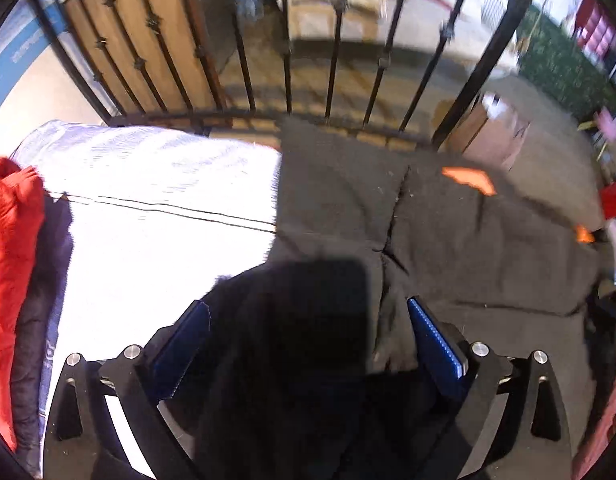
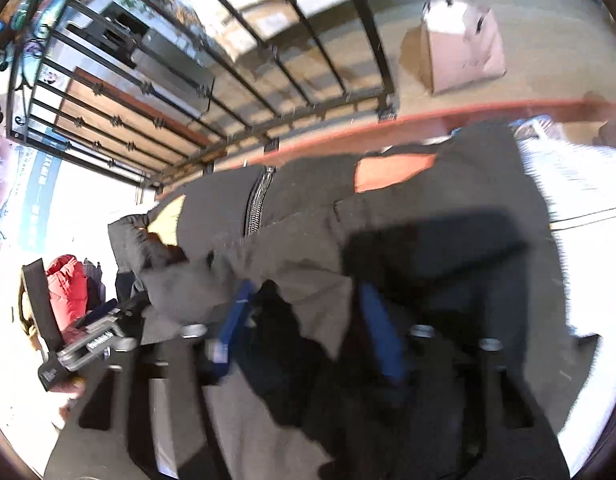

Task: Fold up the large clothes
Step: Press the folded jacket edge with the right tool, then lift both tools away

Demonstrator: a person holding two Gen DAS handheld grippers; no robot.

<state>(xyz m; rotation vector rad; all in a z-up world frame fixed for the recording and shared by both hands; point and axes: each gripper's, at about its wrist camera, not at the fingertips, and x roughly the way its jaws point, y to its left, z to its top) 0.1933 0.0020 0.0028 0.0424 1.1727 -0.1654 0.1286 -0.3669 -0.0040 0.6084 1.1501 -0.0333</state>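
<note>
A large black jacket (image 1: 448, 240) with orange patches (image 1: 468, 178) lies spread on a white sheet (image 1: 147, 220). My left gripper (image 1: 308, 306) hangs over the jacket's near edge. It is open wide, with dark cloth lying loose between its blue pads (image 1: 432, 340). In the right wrist view the same jacket (image 2: 308, 200) shows its silver zipper (image 2: 257, 204) and an orange patch (image 2: 392, 170). My right gripper (image 2: 305, 286) is open, and a grey-black fold of the jacket lies between its blue pads (image 2: 237, 312) without being pinched.
A black iron railing (image 1: 332, 60) runs along the far side of the bed. A red padded garment (image 1: 7, 260) is heaped at the left edge. A cardboard box (image 2: 460, 56) stands on the floor beyond the railing (image 2: 227, 80).
</note>
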